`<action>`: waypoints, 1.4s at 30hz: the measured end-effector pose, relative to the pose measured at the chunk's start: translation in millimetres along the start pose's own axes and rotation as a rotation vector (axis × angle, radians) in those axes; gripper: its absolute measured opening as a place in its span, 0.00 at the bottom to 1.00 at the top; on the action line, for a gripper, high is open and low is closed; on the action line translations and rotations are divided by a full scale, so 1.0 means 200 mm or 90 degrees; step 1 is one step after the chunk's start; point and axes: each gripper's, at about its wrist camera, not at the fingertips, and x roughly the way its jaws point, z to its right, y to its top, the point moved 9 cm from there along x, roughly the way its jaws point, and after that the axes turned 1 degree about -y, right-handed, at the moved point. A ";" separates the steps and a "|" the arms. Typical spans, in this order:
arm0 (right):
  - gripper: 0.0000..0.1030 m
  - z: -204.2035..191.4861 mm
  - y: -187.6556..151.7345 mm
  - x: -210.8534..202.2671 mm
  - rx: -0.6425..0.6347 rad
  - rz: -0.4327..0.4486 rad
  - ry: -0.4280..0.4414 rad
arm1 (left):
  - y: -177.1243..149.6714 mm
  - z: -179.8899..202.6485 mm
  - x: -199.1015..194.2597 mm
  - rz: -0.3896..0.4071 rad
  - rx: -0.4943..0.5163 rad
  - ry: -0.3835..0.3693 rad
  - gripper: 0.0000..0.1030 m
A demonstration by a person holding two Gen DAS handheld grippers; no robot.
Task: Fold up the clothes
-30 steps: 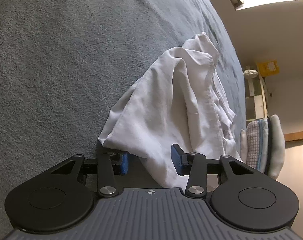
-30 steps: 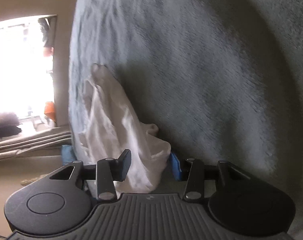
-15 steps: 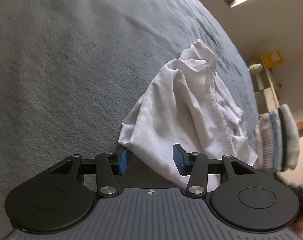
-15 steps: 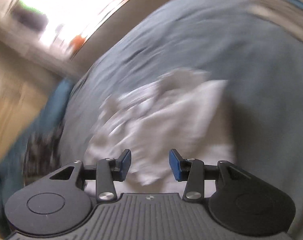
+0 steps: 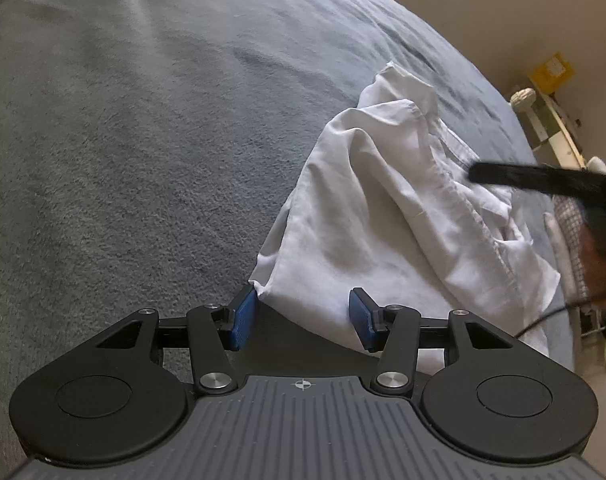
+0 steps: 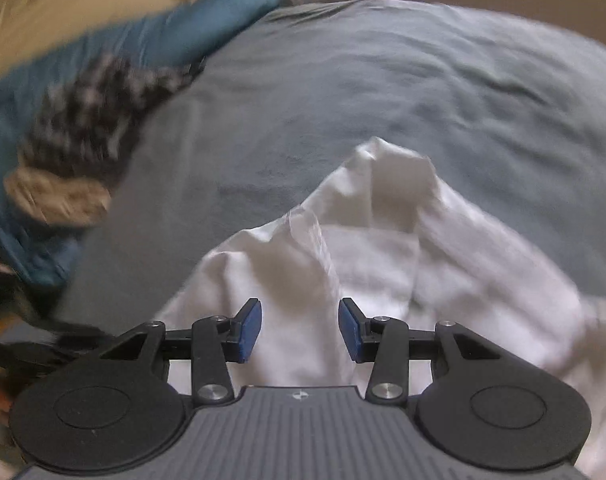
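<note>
While the white garment [image 5: 387, 216] lies crumpled toward the right side of a grey-blue bedspread [image 5: 143, 128], wide bare cover stretches away to its left and beyond it, giving plenty of free room on that side. On the right the bed's curved edge runs just beside the cloth, with a pale wall and a yellow box [image 5: 551, 72] on a light shelf past it; no writing on the box can be read. Near that edge a small stack of folded pieces [image 5: 563, 240], one of them checked, sits close to the garment's ragged hem. The left gripper [image 5: 301, 318] hangs over the garment's near corner with its blue pads apart at a middling width; the left pad is just at the corner fold, yet nothing is pinched and the cloth lies loose between them. From the right, the right gripper [image 5: 543, 180] reaches in blurred above the garment's far side. In its own view the right gripper [image 6: 299, 328] hovers above the cloth's rumpled middle, pads parted moderately and gripping nothing. Beyond, a blue pillow [image 6: 175, 36] and a dark checked cloth [image 6: 91, 120] crowd the upper left, smeared by motion.
</note>
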 end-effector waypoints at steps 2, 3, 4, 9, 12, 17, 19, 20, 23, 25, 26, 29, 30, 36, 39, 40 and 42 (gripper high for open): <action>0.44 -0.01 0.04 0.08 -0.050 -0.009 -0.016 | 0.00 0.00 0.01 0.000 0.006 0.003 0.48; 0.44 0.00 0.05 0.12 -0.063 -0.015 -0.021 | 0.00 0.00 0.01 0.000 0.008 0.002 0.48; 0.44 0.00 0.06 0.14 -0.070 -0.024 -0.025 | 0.00 0.00 0.01 0.000 0.011 0.002 0.48; 0.39 0.00 0.02 0.23 -0.083 -0.078 -0.013 | -0.01 -0.01 0.01 0.000 0.008 -0.014 0.49; 0.21 0.00 -0.01 0.24 -0.097 -0.088 -0.026 | -0.01 -0.02 0.01 0.001 0.005 -0.023 0.49; 0.02 -0.03 0.06 0.19 -0.139 -0.038 -0.054 | -0.01 -0.01 0.00 0.001 0.015 -0.026 0.49; 0.01 -0.04 0.11 0.17 -0.165 -0.016 -0.072 | -0.01 -0.01 0.00 0.001 0.019 -0.026 0.49; 0.01 -0.05 0.14 0.17 -0.185 -0.009 -0.085 | -0.01 -0.01 0.00 0.000 0.019 -0.026 0.49; 0.01 -0.06 0.23 0.20 -0.250 0.005 -0.127 | -0.01 -0.01 0.00 -0.001 0.020 -0.027 0.49; 0.01 -0.06 0.27 0.25 -0.296 0.006 -0.157 | -0.01 -0.01 0.00 0.000 0.019 -0.027 0.49; 0.01 -0.06 0.29 0.29 -0.312 0.002 -0.168 | -0.01 -0.01 0.00 0.000 0.020 -0.027 0.49; 0.02 -0.04 0.32 0.39 -0.319 -0.014 -0.163 | -0.01 0.00 0.00 0.000 0.024 -0.022 0.49; 0.03 -0.03 0.32 0.41 -0.308 -0.018 -0.165 | -0.02 0.00 0.00 0.000 0.026 -0.020 0.49; 0.37 0.10 0.42 0.40 -0.130 0.010 -0.141 | -0.02 0.01 0.00 -0.001 0.028 -0.013 0.49; 0.40 0.26 0.50 0.21 0.006 0.065 -0.108 | -0.03 0.01 -0.01 -0.001 0.024 -0.013 0.49; 0.40 0.32 0.52 0.12 0.053 0.083 -0.096 | -0.03 0.01 -0.01 -0.002 0.023 -0.013 0.49; 0.41 0.47 0.55 -0.08 0.142 0.119 -0.069 | -0.03 -0.01 -0.02 -0.001 0.022 -0.013 0.49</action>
